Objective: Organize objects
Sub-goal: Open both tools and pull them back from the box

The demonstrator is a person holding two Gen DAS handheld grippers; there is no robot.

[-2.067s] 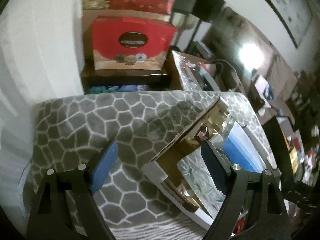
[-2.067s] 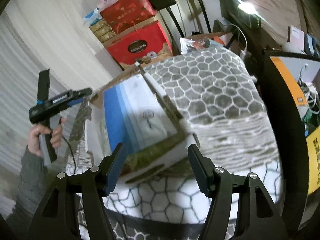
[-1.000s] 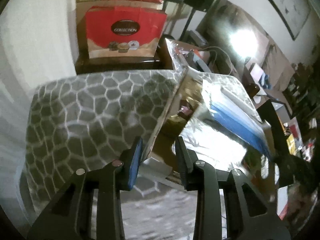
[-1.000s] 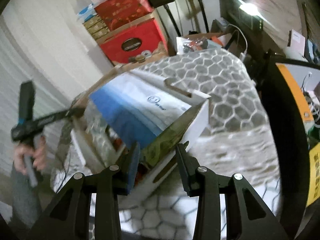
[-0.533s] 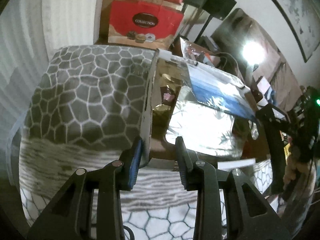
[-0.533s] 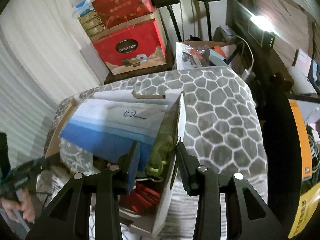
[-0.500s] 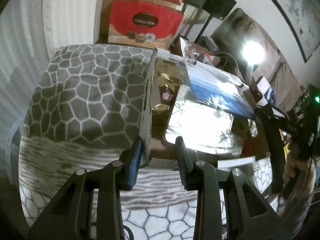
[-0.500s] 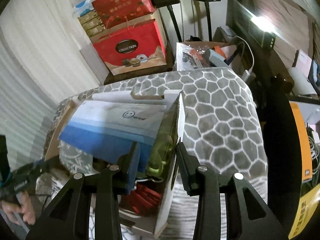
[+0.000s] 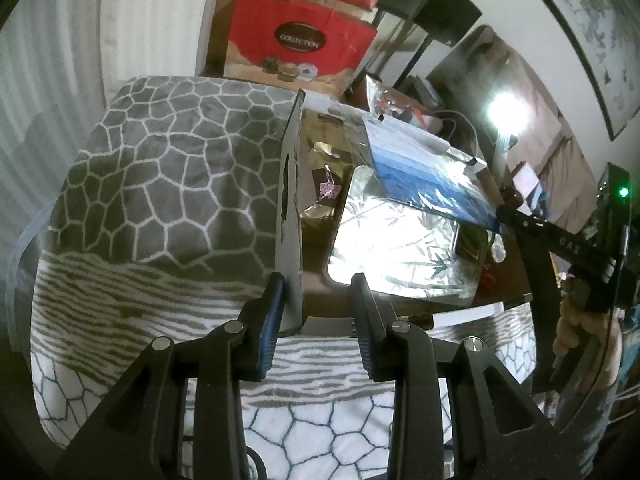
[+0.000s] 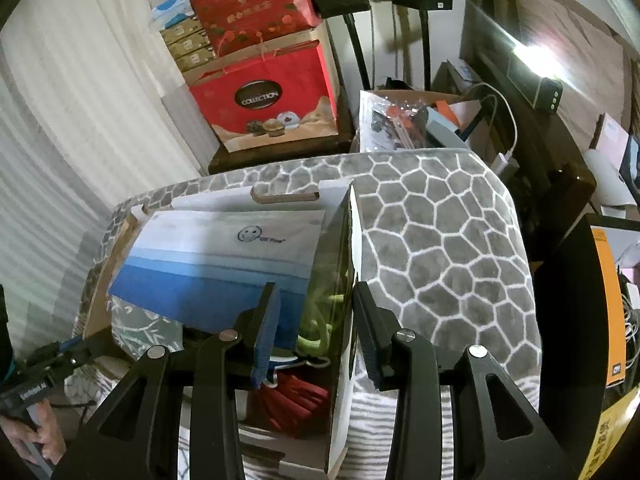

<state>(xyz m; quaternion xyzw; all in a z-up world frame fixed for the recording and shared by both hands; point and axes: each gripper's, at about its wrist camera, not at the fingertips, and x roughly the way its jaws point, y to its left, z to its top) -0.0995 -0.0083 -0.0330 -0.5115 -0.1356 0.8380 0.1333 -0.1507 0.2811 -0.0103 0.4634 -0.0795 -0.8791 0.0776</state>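
Each gripper's jaws straddle a side wall of the cardboard box (image 10: 340, 312): left gripper (image 9: 316, 316) on its left wall, right gripper (image 10: 314, 326) on its right; clamping unclear. Box runs toward 12 o'clock on the patterned blanket (image 9: 168, 168)

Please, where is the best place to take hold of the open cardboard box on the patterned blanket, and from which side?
Probably by its two upright side walls, from above. The cardboard box is open-topped, so each thin wall edge fits between two fingers. The left gripper straddles the left wall, the right gripper the right wall. The cut-out handle in the far wall is another option.
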